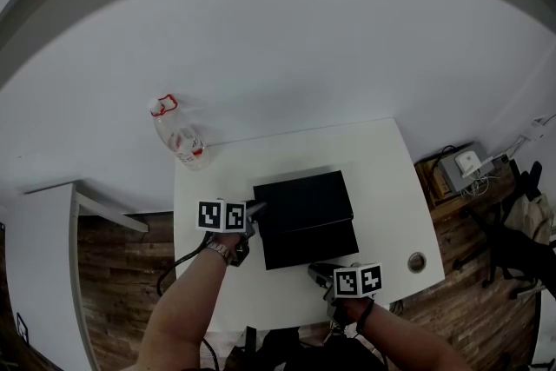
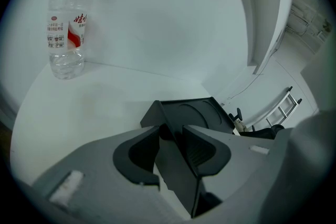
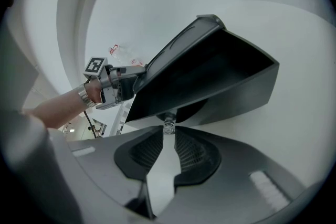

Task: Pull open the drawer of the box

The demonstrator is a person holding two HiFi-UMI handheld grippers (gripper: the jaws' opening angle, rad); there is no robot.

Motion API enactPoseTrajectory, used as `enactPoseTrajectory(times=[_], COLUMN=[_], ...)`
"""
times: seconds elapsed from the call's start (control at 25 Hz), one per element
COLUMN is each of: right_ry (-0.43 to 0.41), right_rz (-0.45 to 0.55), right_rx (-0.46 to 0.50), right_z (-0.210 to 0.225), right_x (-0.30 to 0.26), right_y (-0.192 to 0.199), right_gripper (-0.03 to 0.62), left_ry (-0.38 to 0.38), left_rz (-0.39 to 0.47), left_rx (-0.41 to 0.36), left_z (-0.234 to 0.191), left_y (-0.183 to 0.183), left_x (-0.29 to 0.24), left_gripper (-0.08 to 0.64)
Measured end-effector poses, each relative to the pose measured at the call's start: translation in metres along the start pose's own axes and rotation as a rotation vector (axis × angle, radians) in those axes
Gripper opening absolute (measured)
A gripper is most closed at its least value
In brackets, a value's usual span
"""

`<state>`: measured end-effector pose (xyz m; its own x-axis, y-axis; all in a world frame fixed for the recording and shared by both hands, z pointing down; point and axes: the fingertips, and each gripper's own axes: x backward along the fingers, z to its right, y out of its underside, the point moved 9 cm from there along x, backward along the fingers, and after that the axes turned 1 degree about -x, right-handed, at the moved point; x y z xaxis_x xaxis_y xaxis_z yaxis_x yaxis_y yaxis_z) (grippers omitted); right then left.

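A black box (image 1: 302, 197) lies on the white table (image 1: 382, 187), and its drawer (image 1: 310, 244) sticks out toward me. My left gripper (image 1: 254, 212) is at the box's left side. In the left gripper view it (image 2: 170, 136) is shut on a wall edge of the box (image 2: 195, 113). Just in front of the drawer sits my right gripper (image 1: 320, 271). In the right gripper view its jaws (image 3: 168, 131) pinch the small clear knob (image 3: 168, 125) on the drawer front (image 3: 210, 78). The left gripper (image 3: 131, 81) shows there too, at the box's far corner.
A clear plastic water bottle (image 1: 178, 135) with a red label stands at the table's far left corner (image 2: 67, 34). A round cable hole (image 1: 417, 261) is in the table's near right. A low cabinet with devices (image 1: 465, 165) stands to the right, and a white shelf (image 1: 52, 256) to the left.
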<state>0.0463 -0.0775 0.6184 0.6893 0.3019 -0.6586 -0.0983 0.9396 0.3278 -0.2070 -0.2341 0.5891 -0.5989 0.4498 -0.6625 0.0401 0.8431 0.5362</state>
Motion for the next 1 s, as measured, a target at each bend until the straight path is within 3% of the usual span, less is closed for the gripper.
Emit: enactPoseTrajectory(times=[1.0], right_ry=[-0.03], right_rz=[-0.027], right_rx=[-0.005], right_z=[0.003], right_x=[0.009], right_y=[0.028], right_gripper=[0.071], left_ry=[-0.001], left_rz=[-0.005], left_rx=[0.004], left_z=[0.0], left_y=[-0.001], left_x=[0.0], left_gripper=[0.149])
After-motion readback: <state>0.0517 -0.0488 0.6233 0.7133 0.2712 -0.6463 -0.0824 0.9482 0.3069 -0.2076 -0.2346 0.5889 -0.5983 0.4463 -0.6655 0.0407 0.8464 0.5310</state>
